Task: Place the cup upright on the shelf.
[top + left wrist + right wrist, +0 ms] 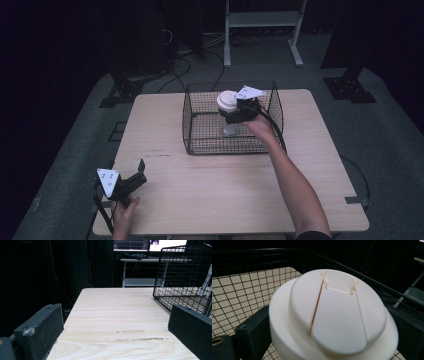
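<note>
A clear cup with a white flip-top lid (228, 101) is held upright inside the wire basket (200, 135) by the right tongs (235, 116), clamped below the lid. The left tongs (142, 171) are spread apart, released, over the bench (225, 195).

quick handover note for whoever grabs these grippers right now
Right gripper: shut on the white-lidded cup, held upright inside the wire basket; whether the cup's base touches the basket floor cannot be told.
Left gripper: open, holding nothing, near the front left corner of the table, apart from the basket.
Done: cup gripped.
Left: probably finish moving the cup, into or out of the basket, then release.
</note>
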`<state>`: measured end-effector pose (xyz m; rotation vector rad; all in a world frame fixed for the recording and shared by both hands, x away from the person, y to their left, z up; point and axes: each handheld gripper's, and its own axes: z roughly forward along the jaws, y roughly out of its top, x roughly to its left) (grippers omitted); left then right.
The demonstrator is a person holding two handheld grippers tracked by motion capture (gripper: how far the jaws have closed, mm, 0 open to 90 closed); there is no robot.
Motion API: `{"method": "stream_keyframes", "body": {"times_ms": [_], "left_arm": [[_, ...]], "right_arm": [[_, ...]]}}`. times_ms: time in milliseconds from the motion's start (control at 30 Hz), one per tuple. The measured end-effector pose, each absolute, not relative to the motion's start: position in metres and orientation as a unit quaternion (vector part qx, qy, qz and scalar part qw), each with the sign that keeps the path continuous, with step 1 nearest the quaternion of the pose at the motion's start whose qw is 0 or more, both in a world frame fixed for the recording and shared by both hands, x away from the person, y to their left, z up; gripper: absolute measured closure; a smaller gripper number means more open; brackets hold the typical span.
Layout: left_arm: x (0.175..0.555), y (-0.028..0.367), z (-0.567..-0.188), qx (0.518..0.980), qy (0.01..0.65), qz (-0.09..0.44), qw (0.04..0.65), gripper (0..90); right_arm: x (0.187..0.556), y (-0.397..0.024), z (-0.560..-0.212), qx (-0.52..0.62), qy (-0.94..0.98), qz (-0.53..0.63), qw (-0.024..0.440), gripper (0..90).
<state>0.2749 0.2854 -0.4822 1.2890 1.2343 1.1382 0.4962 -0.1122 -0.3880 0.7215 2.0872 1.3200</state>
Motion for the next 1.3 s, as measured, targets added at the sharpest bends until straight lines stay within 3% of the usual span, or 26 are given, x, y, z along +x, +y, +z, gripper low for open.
{"method": "stream_keyframes", "body": {"times_ms": [600,1300], "left_arm": [[0.276,0.285,-0.482,0.531,0.509,0.469,0.49,0.0],[0.275,0.285,-0.482,0.532,0.507,0.469,0.489,0.0]], "right_arm": [[0.498,-0.112,-0.387,0.278,0.776,0.499,0.269,2.7],[0.48,-0.123,-0.351,0.263,0.751,0.529,0.295,2.4]]}}
